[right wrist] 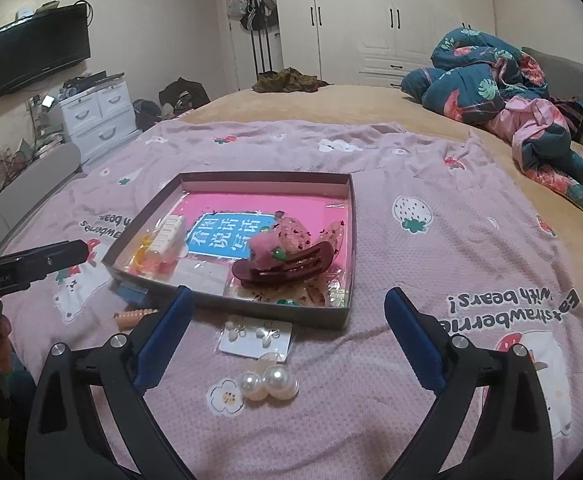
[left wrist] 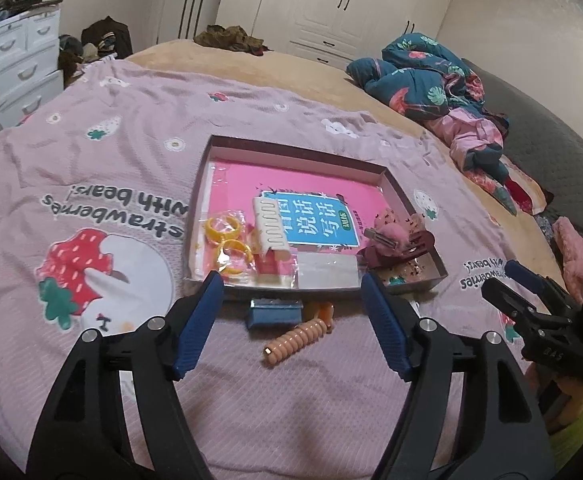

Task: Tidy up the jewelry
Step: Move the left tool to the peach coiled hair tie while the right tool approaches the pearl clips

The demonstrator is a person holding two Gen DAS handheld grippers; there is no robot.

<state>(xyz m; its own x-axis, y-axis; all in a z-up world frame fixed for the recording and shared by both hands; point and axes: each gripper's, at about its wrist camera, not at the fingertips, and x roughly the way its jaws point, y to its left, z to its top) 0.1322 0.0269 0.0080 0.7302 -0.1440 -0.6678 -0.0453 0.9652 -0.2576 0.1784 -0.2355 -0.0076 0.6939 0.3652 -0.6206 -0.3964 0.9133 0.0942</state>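
A shallow cardboard box (left wrist: 307, 151) (right wrist: 343, 216) with a pink book inside lies on the bedspread. It holds yellow rings (left wrist: 227, 240), a white comb clip (left wrist: 269, 224) and a dark red claw clip (left wrist: 395, 250) (right wrist: 287, 270). Outside the box's near edge lie a blue sparkly clip (left wrist: 273, 314), a peach spiral hair tie (left wrist: 295, 340) (right wrist: 133, 317), an earring card (right wrist: 255, 338) and a pearl hair clip (right wrist: 267, 380). My left gripper (left wrist: 291, 280) stands open just above the blue clip, holding nothing. My right gripper (right wrist: 287, 296) is open wide over the earring card, empty.
A pink strawberry bedspread (left wrist: 91, 168) covers the bed. A crumpled teal floral duvet (right wrist: 499, 92) lies at the far right. White drawers (right wrist: 99, 116) stand left of the bed, wardrobes (right wrist: 391, 16) behind. The right gripper's body (left wrist: 547, 320) shows at the left view's right edge.
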